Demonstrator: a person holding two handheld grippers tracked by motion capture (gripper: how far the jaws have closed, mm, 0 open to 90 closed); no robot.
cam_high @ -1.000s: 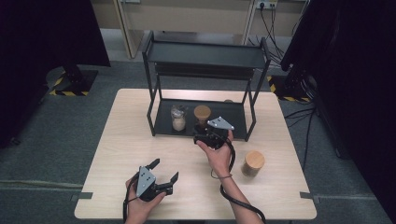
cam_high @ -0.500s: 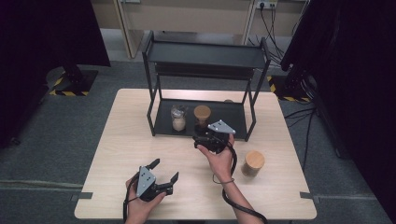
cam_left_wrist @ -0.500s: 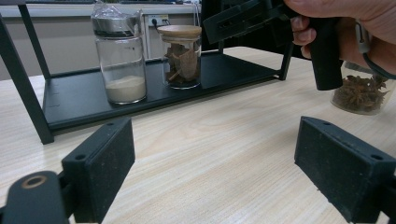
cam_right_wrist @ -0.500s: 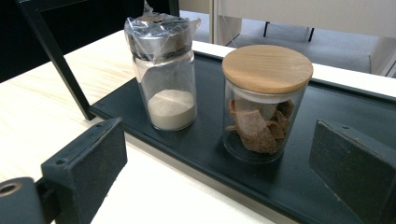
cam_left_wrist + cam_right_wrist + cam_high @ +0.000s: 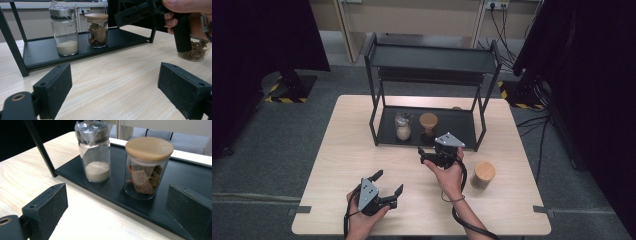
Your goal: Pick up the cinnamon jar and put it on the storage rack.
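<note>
A black two-tier rack (image 5: 432,60) stands at the back of the wooden table. Its bottom shelf (image 5: 190,177) holds a glass jar of white powder (image 5: 402,126) (image 5: 96,155) (image 5: 64,32), plastic wrapped over its top. Beside it is a wooden-lidded jar of brown pieces (image 5: 428,123) (image 5: 146,167) (image 5: 97,30). My right gripper (image 5: 422,155) (image 5: 117,212) hovers just in front of the shelf, open and empty, facing both jars. My left gripper (image 5: 389,181) (image 5: 125,92) rests low near the table's front edge, open and holding nothing.
A third jar with a wooden lid (image 5: 482,175) (image 5: 195,51), holding star anise, stands on the table right of the right hand. The rack's thin posts (image 5: 41,147) frame the shelf opening. Bare tabletop (image 5: 347,145) lies to the left.
</note>
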